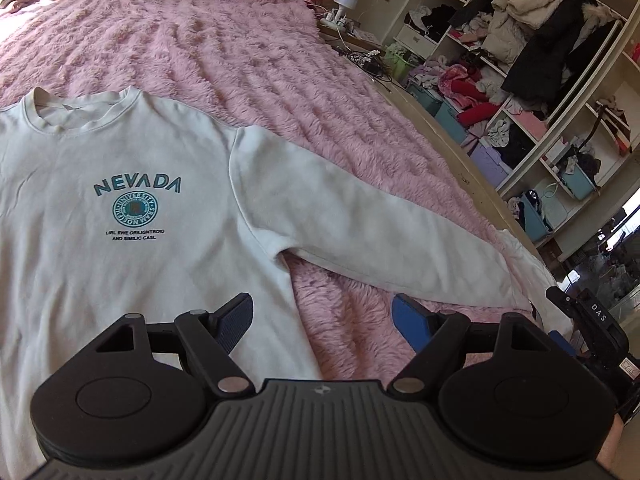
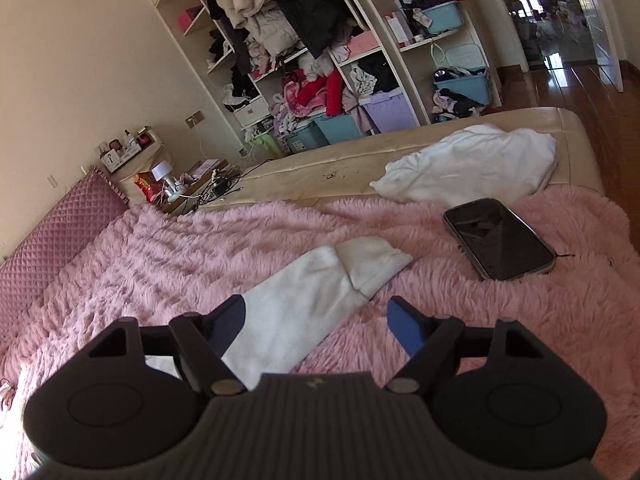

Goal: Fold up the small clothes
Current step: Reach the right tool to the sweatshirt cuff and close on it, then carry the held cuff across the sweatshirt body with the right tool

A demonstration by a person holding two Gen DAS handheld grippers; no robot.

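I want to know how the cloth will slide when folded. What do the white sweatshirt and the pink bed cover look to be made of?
The white sweatshirt looks like matte knitted cotton jersey, probably fleece-backed: ribbed collar, soft creases, printed logo. The pink bed cover looks like long-pile synthetic plush: shaggy tufts with a slight sheen. That pile would likely drag on the cloth.

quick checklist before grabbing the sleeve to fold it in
1. Sweatshirt lies flat, print up: ok.
2. Sleeve stretched out on the blanket, cuff visible: ok.
3. Right gripper open, over the sleeve, not gripping: ok.
4. Left gripper open, empty, at the sweatshirt's side edge: ok.
5. Phone lies clear of the sleeve: ok.
6. Other sleeve laid flat: cannot tell, out of view.
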